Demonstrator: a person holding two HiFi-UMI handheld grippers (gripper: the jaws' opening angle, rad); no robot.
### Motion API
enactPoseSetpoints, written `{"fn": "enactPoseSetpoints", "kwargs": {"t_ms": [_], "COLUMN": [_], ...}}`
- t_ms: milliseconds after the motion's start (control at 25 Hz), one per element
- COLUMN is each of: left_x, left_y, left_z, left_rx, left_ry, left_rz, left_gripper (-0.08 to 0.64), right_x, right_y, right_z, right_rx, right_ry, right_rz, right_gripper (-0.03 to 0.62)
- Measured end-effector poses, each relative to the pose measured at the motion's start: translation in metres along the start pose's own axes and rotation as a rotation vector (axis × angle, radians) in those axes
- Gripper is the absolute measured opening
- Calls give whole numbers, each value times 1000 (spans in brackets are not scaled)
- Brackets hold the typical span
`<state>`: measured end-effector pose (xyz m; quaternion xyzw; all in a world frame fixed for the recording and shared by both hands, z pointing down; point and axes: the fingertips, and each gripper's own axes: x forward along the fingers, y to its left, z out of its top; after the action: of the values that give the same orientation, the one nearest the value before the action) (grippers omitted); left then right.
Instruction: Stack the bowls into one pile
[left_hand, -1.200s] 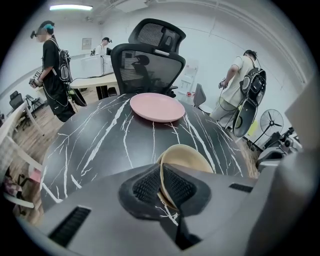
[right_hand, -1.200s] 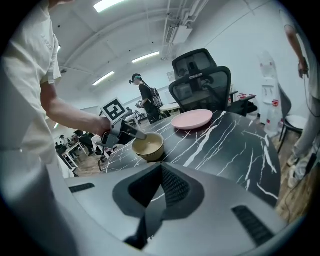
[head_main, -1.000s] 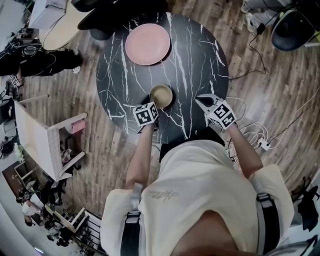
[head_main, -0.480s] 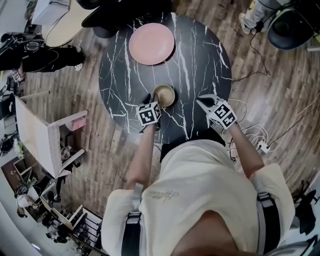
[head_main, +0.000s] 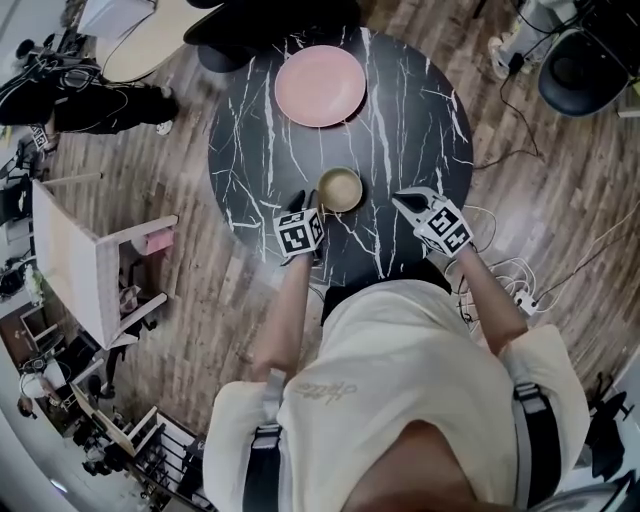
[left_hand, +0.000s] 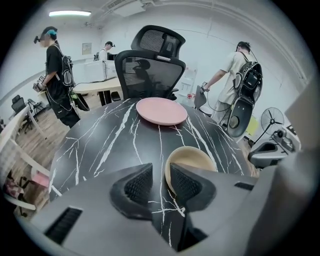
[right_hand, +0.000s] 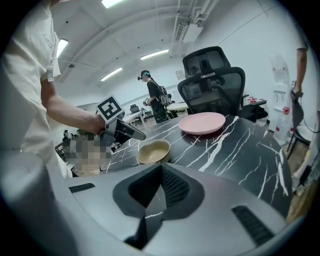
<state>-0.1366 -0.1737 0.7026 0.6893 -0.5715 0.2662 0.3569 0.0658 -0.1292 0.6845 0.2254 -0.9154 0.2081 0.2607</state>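
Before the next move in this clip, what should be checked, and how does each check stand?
1. Left gripper let go of the bowls: ok. Its fingers have just been opening, with nothing between them and the pile beside them.
2. Right gripper shut and empty: ok.
3. Tan bowl pile upright on the black marble table: ok.
4. How many bowls are nested: cannot tell.
5. Pink plate stands apart from the pile: ok.
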Motion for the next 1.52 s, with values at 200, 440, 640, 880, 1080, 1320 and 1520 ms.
{"fn": "enactPoseSetpoints", "kwargs": {"t_ms": [200, 440, 640, 880, 1080, 1320, 1520], "left_x": [-14, -33, -52, -83, -107, -141, -166], "left_y": [7, 15, 15, 10, 6, 1, -5], "left_z": [-7, -19, -16, -11, 6, 45, 74], "left_rx": [-38, -12, 15, 60, 62, 80, 51], "left_ry": [-17, -33, -79, -135, -201, -309, -390], "left_rz": [-21, -17, -37, -69, -88, -116, -147], "left_gripper": [113, 39, 28, 26, 26, 25, 25], "right_x": [9, 17, 11, -4, -19, -39, -57], "right_y": [13, 31, 36, 45, 50, 53, 66], "right_z": [7, 18, 38, 72, 98, 137, 175], "right_rx": [-19, 13, -22, -56, -72, -89, -137], "right_ry": [0, -15, -54, -89, -131, -219, -298], "right_rz": [5, 24, -34, -83, -108, -138, -129], "right_gripper": [6, 6, 6, 6, 6, 6, 6]}}
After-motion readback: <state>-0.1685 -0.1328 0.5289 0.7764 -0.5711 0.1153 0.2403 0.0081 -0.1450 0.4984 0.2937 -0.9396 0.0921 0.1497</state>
